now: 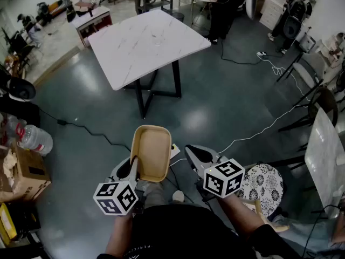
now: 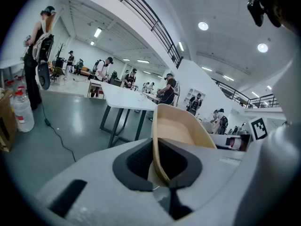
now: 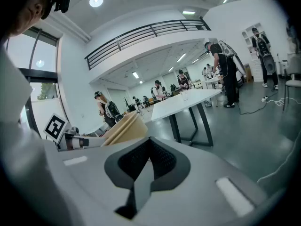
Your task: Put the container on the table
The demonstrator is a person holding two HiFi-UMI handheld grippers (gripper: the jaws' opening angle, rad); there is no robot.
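Clamping the container (image 1: 152, 152) by its rim, the left gripper (image 1: 133, 165) hangs well apart from the table (image 1: 145, 42); the right gripper (image 1: 194, 154) is closed, empty.

1. The left gripper (image 2: 158, 163) has its dark jaws clamped on one side wall of a tan container (image 2: 181, 128), which sticks out ahead of them with its hollow facing right.
2. Beyond stands a white table (image 2: 124, 97) on dark legs, well apart from the container.
3. At the left, a clear bottle (image 2: 22, 109) stands on the grey floor (image 2: 75, 121) beside a cardboard box (image 2: 5, 121).
4. A black cable (image 2: 56, 133) trails over the floor.
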